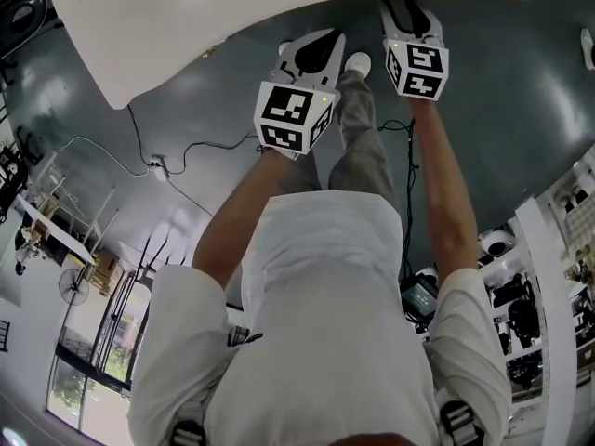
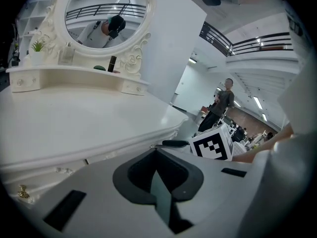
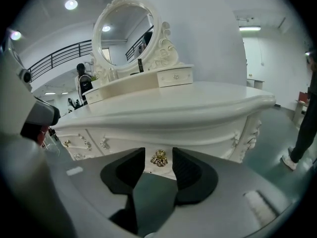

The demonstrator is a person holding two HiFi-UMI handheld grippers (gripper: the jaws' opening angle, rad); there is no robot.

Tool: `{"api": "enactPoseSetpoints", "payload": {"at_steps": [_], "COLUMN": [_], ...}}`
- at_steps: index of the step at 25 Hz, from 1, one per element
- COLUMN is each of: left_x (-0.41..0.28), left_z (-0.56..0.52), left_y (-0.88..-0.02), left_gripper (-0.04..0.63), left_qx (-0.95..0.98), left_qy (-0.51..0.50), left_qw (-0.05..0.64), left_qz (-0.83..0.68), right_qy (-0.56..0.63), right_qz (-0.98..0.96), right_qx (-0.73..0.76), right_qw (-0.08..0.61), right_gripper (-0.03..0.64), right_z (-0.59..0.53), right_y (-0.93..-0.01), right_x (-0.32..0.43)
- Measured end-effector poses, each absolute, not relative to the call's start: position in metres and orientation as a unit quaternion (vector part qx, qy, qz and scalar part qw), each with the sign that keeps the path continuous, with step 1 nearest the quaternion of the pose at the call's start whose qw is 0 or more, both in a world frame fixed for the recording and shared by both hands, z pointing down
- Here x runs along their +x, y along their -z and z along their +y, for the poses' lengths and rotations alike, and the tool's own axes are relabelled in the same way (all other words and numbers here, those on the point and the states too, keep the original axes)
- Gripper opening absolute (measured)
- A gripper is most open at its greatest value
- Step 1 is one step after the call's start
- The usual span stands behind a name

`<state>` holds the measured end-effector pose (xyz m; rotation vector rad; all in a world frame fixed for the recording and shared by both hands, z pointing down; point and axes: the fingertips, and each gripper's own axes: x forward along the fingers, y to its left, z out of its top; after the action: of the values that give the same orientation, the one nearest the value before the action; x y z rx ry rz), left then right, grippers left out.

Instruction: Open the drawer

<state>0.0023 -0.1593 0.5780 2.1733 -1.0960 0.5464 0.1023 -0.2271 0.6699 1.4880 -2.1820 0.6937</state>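
right gripper: its jaws are held wide apart and nothing is pinched. the gold knob is seen right in the gap between them, just past the tips and not touched.
left gripper: its jaws are pressed together and nothing is held. it is kept to the left of the gold knob and farther back from it than the right gripper.
nearer hand: the right one, it is judged. the gold knob is lined up with its jaws already.
gold knob: it is fixed on the front of the drawer, straight ahead of the right jaws.
drawer: it is found behind the gold knob, under the curved edge of the dressing table. it looks shut. its long side is laid left to right, so a pull straight back toward the person is likely needed.
next move, as a guess: the right jaws are to be pushed a little forward around the gold knob, then closed on it.
mirror: it is stood far behind and above the gold knob, at the back of the table top.
count: two grippers, one gold knob between the jaws, one dressing table, one mirror. one more small gold knob is seen far to the left of it.
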Motion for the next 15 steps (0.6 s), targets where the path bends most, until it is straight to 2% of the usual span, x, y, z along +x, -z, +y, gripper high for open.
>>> {"api": "enactPoseSetpoints", "payload": {"at_steps": [10,15], "left_x": [-0.001,-0.003], "left_z": [-0.16,-0.159], "left_y": [-0.579,-0.581], "left_gripper": [0.005,0.005], "left_qx": [0.823,0.821], "left_qy": [-0.206,-0.207], "left_qw": [0.324,0.326], "left_qz": [-0.42,-0.42], "right_qy": [-0.246,-0.244], "right_qz": [-0.784,-0.782], "right_qx": [0.519,0.519], "right_qw": [0.234,0.246], "right_gripper": [0.183,0.161], "right_z": [-0.236,-0.239], "right_y": [-0.689,-0.698], "right_x": [0.093,0.089]}}
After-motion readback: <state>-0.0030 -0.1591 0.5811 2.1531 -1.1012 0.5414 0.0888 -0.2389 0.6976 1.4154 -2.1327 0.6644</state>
